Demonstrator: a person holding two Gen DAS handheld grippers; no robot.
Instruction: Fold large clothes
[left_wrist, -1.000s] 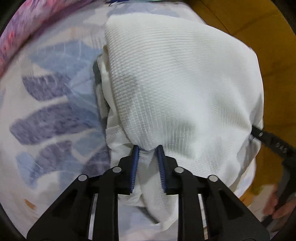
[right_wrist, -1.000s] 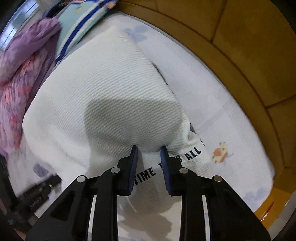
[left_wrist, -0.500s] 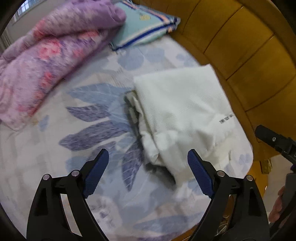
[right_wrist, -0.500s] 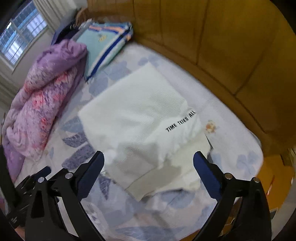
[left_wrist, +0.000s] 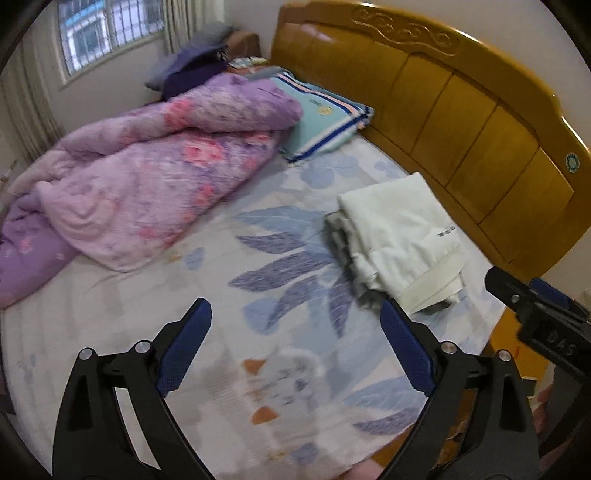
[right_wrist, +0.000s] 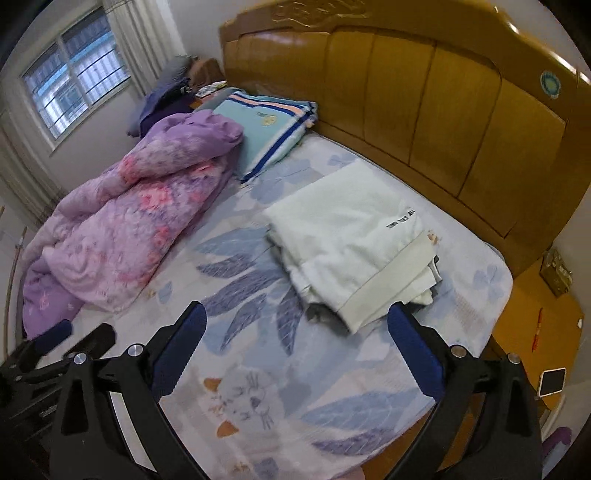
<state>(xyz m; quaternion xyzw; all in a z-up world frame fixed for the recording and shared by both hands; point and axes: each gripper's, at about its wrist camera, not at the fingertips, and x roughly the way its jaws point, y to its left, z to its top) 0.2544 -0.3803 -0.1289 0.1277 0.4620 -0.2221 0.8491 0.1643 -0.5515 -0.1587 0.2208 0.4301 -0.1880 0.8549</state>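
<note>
A folded white garment (left_wrist: 397, 236) with a small black text print lies on the bed sheet near the wooden headboard; it also shows in the right wrist view (right_wrist: 351, 247). My left gripper (left_wrist: 295, 347) is wide open and empty, held above the bed well short of the garment. My right gripper (right_wrist: 293, 347) is wide open and empty too, above the sheet in front of the garment. Part of the right gripper shows at the right edge of the left wrist view (left_wrist: 535, 314), and the left gripper at the lower left of the right wrist view (right_wrist: 48, 354).
A purple floral quilt (left_wrist: 147, 177) is bunched on the left half of the bed. A striped teal pillow (right_wrist: 266, 125) lies by the headboard (right_wrist: 443, 110). A wooden bedside table (right_wrist: 535, 325) with a phone stands to the right. The leaf-print sheet (right_wrist: 258, 295) lies between.
Both grippers let go of the white garment, opened wide and pulled back and up from it. The garment now lies folded on the bed.
</note>
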